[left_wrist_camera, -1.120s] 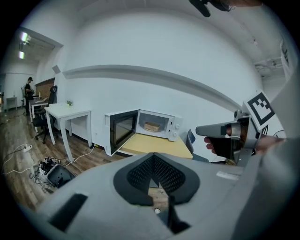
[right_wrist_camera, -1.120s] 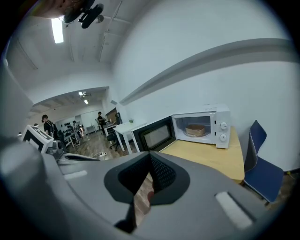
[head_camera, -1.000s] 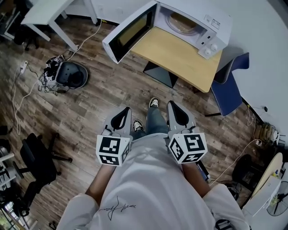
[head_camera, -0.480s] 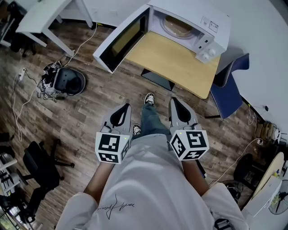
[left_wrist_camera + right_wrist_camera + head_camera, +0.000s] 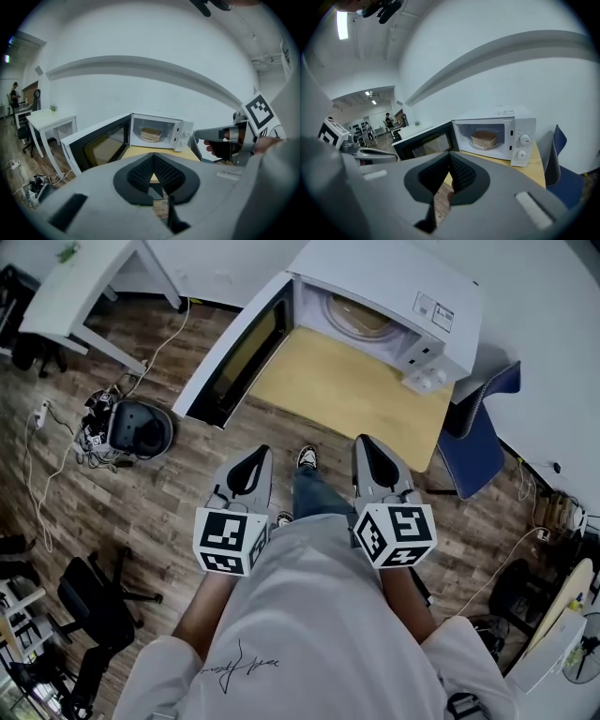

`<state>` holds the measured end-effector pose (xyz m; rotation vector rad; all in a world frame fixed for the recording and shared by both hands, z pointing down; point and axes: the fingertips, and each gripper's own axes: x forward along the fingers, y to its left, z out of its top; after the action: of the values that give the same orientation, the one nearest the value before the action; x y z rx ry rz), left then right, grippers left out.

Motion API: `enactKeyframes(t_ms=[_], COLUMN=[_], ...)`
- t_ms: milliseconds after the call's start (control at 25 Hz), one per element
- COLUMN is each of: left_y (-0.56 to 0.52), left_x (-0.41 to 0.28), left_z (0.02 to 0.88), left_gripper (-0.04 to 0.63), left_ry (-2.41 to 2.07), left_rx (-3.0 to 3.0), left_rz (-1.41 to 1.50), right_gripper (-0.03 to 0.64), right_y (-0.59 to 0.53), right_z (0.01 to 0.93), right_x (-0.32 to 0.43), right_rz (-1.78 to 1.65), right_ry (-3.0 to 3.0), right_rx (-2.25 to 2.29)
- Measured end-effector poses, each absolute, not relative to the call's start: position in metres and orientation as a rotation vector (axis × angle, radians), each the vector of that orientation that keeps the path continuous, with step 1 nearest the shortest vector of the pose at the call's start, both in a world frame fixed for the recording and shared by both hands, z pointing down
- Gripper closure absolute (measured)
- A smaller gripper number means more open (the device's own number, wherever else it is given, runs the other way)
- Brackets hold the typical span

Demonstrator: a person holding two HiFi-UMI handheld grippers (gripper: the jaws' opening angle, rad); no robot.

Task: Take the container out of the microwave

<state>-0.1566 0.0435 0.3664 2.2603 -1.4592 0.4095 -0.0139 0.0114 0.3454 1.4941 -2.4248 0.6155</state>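
White microwave door (image 5: 230, 352) hanging open past the wooden table's (image 5: 347, 395) left edge, left gripper (image 5: 255, 454) hovering short of its front edge, jaws together, empty, tan container (image 5: 361, 315) sitting inside the microwave (image 5: 389, 273), right gripper (image 5: 364, 442) likewise closed, empty.

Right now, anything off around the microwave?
Nothing looks damaged or spilled. The microwave has its door wide open, overhanging the edge of the table, and the container sits inside. The only mess is tangled cables on the floor beside a round dark device.
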Motion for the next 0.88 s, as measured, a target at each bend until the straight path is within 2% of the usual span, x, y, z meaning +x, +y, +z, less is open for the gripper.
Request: enactKeyframes(t_ms=[880], left_y=[-0.114], left_x=[-0.094], left_z=[0.358], left_gripper=[0.603], left_ry=[-1.425], left_rx=[2.336], left_rz=[0.369], right_gripper=[0.606], right_y=[-0.139], right_z=[0.355], right_x=[0.048], right_rz=[0.594], right_ry=[-2.422], right_rx=[1.574])
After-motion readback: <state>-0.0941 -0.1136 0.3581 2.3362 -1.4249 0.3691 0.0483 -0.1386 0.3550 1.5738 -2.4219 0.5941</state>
